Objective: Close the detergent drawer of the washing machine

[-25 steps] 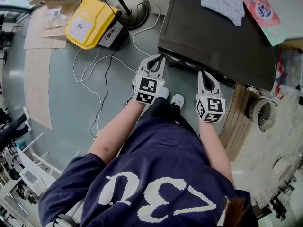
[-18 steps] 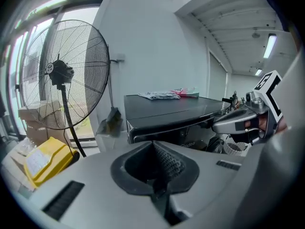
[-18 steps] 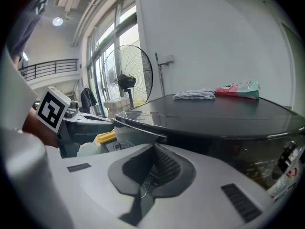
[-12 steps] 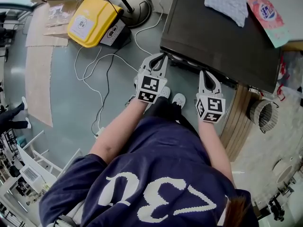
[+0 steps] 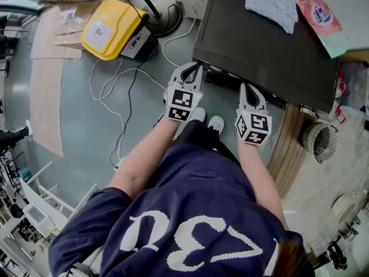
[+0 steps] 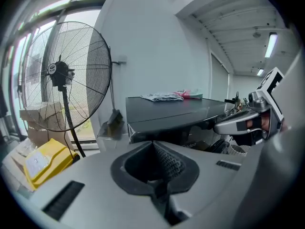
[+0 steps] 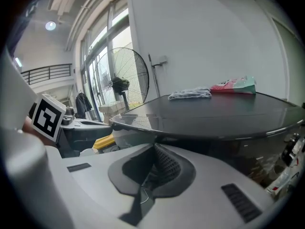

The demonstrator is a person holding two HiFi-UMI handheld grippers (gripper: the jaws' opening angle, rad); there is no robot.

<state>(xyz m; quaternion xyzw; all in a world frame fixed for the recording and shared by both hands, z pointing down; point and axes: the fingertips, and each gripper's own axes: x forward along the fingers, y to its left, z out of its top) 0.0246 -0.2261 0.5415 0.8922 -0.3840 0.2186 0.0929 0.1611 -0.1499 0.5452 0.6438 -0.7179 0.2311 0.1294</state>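
In the head view, flat brown cardboard [image 5: 45, 91] lies on the grey floor at 9 o'clock. A yellow case [image 5: 108, 29] of smooth moulded plastic sits at 10 o'clock. Just past it stands the fan [image 6: 59, 73], a round wire cage on a thin pole. A thin white cable [image 5: 118, 91] loops loosely across the floor toward the person's feet.

The left gripper [image 5: 198, 69] points to 12 o'clock, with its tip at the front left corner of the washing machine [image 5: 271, 48]. Its ribbed dark pads are pressed together with nothing between them. The right gripper [image 5: 245, 88] sits at 3 o'clock from the left one, also at the front lip, and its jaws are likewise closed on nothing. I judge that closed tips make a blunt, stiff pusher, which suits shoving a drawer in better than pinching it.

The detergent drawer should be on the machine's front face, below the overhanging lid and between the two tips. A pale strip [image 5: 222, 74] shows there. I cannot tell whether that strip is the drawer, or how far out it stands.

The lid is dark, glossy and flat. A crumpled knitted cloth [image 5: 271, 2] and a shiny pink packet [image 5: 320, 16] rest on it at 1 o'clock, well clear of the front. A ribbed round hose [image 5: 320, 137] lies at 3 o'clock.
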